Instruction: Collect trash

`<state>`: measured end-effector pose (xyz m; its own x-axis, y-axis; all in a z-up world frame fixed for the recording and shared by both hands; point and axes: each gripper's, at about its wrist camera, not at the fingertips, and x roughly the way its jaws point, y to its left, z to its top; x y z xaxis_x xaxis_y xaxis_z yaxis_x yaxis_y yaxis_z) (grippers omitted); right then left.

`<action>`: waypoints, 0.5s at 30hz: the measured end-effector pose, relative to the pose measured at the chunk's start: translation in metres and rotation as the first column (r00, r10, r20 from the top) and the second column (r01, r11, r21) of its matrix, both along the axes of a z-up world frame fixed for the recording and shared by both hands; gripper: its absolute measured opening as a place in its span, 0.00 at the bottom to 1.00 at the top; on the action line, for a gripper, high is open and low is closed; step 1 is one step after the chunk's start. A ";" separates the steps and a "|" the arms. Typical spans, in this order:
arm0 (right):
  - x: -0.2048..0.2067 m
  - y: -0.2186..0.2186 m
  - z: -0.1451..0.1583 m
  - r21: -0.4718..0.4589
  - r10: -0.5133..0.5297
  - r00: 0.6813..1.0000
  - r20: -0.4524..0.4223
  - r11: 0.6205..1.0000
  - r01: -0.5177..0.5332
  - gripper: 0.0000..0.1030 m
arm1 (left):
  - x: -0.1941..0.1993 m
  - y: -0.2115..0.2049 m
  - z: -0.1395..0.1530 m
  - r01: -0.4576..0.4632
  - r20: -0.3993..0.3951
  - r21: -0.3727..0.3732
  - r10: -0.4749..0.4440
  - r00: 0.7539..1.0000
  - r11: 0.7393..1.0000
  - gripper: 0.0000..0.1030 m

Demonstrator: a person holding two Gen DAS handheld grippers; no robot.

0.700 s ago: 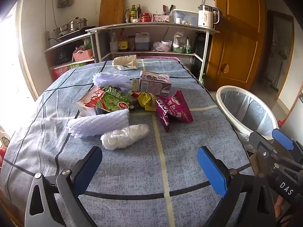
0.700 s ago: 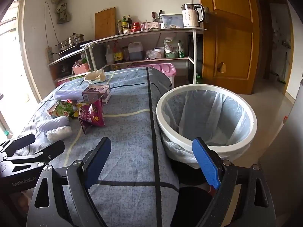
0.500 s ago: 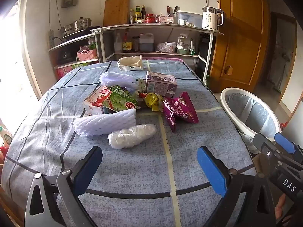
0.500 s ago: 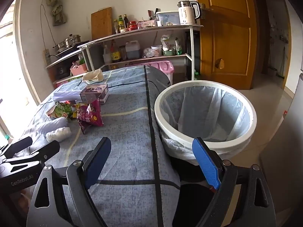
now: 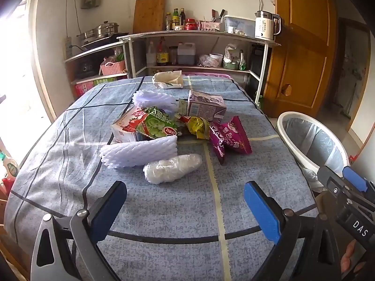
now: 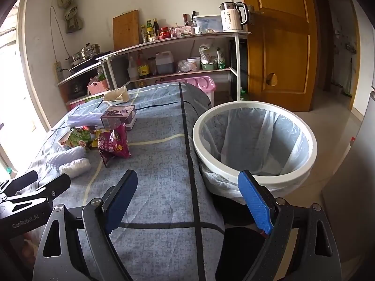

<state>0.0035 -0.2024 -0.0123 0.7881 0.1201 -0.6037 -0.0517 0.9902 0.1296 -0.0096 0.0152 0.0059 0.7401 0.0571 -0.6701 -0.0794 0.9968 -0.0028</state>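
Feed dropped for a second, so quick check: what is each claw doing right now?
Left claw: open, holding nothing, above the tablecloth.
Right claw: open, holding nothing, beside the trash bin.

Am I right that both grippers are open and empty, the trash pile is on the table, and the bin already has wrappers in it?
Not quite: the bin holds only its liner, as the right wrist view shows. The left gripper and right gripper are open and empty, and the trash pile is on the table.
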 end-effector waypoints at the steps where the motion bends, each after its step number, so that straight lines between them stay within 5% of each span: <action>1: 0.000 0.000 0.000 -0.002 0.001 1.000 0.001 1.000 -0.001 0.85 | 0.000 0.000 0.000 -0.001 0.002 -0.001 0.001 1.000 1.000 0.99; 15: -0.001 0.004 0.000 -0.011 0.011 1.000 -0.003 1.000 -0.011 0.85 | -0.001 -0.008 0.004 -0.001 0.005 0.004 0.001 1.000 1.000 0.99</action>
